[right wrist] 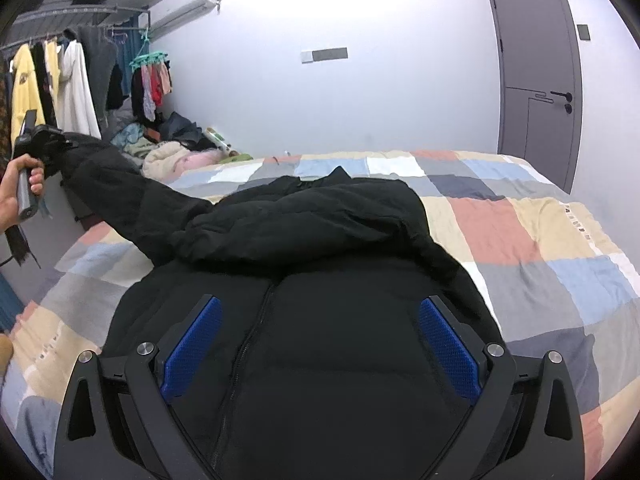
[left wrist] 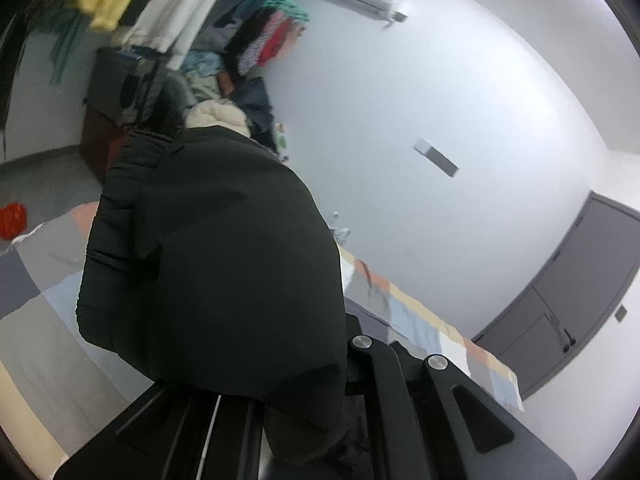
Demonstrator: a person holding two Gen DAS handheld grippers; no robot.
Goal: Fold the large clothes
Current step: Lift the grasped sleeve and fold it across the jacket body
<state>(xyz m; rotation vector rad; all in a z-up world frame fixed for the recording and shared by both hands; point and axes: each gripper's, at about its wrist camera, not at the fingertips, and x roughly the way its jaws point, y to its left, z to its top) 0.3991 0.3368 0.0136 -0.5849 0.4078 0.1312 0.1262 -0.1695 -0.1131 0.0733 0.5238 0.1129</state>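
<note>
A black puffer jacket (right wrist: 328, 224) lies zip side up on the patchwork bed cover (right wrist: 520, 220). One sleeve (right wrist: 120, 196) is stretched up and off to the left, and its cuff sits in my left gripper (right wrist: 46, 140), which a hand (right wrist: 16, 196) holds above the bed's left edge. In the left wrist view the sleeve (left wrist: 224, 248) drapes over my left gripper (left wrist: 308, 396) and hides its fingertips; it is shut on the cloth. My right gripper (right wrist: 320, 340) hovers open over the jacket's body, its blue pads (right wrist: 192, 344) wide apart with only the flat front below them.
A clothes rail (right wrist: 76, 10) with yellow and white garments (right wrist: 74, 84) hangs at the far left. A heap of clothes (right wrist: 172, 152) lies by the bed's far corner. A grey door (right wrist: 536, 76) stands at the right. A red object (left wrist: 12, 220) lies on the floor.
</note>
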